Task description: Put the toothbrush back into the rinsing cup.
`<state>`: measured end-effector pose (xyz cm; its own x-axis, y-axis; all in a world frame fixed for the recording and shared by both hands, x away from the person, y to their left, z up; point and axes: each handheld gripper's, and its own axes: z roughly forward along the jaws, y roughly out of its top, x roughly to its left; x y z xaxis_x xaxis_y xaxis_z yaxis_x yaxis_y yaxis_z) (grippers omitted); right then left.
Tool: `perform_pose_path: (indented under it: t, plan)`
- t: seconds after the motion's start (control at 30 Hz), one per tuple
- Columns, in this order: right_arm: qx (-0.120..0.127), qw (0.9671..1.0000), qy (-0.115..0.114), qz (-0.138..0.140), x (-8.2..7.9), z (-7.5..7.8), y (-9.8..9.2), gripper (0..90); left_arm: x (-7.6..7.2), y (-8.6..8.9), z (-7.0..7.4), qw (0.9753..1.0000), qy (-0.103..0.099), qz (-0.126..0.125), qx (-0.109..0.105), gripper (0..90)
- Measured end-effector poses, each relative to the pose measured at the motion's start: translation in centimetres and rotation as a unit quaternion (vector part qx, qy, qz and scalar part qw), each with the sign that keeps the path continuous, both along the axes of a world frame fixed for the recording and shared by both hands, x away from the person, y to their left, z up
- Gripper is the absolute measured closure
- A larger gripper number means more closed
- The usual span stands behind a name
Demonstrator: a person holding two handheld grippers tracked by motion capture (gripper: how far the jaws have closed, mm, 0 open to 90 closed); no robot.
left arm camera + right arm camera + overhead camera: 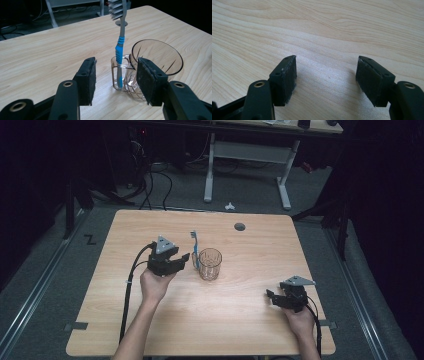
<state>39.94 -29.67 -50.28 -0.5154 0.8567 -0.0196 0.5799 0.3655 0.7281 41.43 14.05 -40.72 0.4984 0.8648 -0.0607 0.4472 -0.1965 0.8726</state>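
A clear, brownish-tinted plastic cup with cut ribs in its wall is standing upright near the middle of the pale wood-grain table. A blue and grey toothbrush is standing bristles-up in the cup's handle loop (the ribbed blue grip is sitting right at the loop's top edge). The left gripper is hovering just beside the cup with its jaws spread wide, their rough black foam pads flanking the handle and toothbrush without touching either. The right gripper is resting well apart near the table's right front corner, jaws gaping over bare wood. Beyond the table, grey floor, loose black cables and the white legs of a second desk are showing in a dark room.
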Motion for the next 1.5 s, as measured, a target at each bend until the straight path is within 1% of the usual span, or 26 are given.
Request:
perform_pose_path:
  t: [0.03,0.17,0.3,0.33,0.43,0.57,0.77,0.87,0.97,1.27,1.37,1.4,1.5]
  plan:
    - [0.000,1.0000,0.000,0.000,0.0,0.0,0.0,33.6,-0.1,0.1,-0.1,1.0000,0.003,0.000,0.000,50.4]
    - [0.000,1.0000,0.000,0.000,0.0,0.0,0.0,33.6,-0.3,0.2,-0.2,1.0000,0.005,0.000,0.001,50.3]
    - [0.000,1.0000,0.000,0.000,0.0,0.0,0.0,33.6,-0.7,0.5,-0.4,1.0000,0.005,0.001,-0.004,50.4]
    - [0.000,1.0000,0.000,0.000,0.0,0.0,0.0,33.6,-0.8,0.5,-0.4,1.0000,0.010,0.000,-0.001,50.3]
    - [0.000,1.0000,-0.001,0.001,0.0,0.0,0.0,33.6,-1.0,0.6,-0.5,0.9999,0.009,0.000,-0.004,50.3]
    - [0.000,1.0000,0.000,0.000,0.0,0.0,0.0,33.6,-1.3,0.8,-0.7,1.0000,0.009,0.001,-0.003,50.3]
    - [-0.001,1.0000,-0.001,0.001,0.0,0.0,0.0,33.6,-2.0,1.3,-1.3,0.9998,0.014,0.006,-0.013,50.2]
    - [0.000,1.0000,-0.001,0.001,0.0,0.0,0.0,33.6,-2.4,1.4,-1.6,0.9998,0.014,0.007,-0.009,50.2]
    - [0.000,1.0000,-0.001,0.001,0.0,0.0,0.0,33.6,-2.7,1.5,-1.8,0.9998,0.015,0.007,-0.014,50.2]
    - [-0.001,1.0000,-0.001,0.001,0.0,0.0,0.0,33.6,-3.4,1.6,-2.2,0.9997,0.019,0.006,-0.017,50.1]
    - [-0.001,1.0000,-0.001,0.000,0.0,0.0,0.0,33.6,-3.5,1.6,-2.5,0.9996,0.025,0.004,-0.011,50.1]
    - [0.000,1.0000,-0.001,0.000,0.0,0.0,0.0,33.6,-3.6,1.6,-2.6,0.9995,0.030,0.002,-0.002,50.0]
    - [0.000,1.0000,-0.001,0.000,0.0,0.0,0.0,33.6,-3.8,1.7,-2.8,0.9994,0.033,0.002,-0.002,50.0]
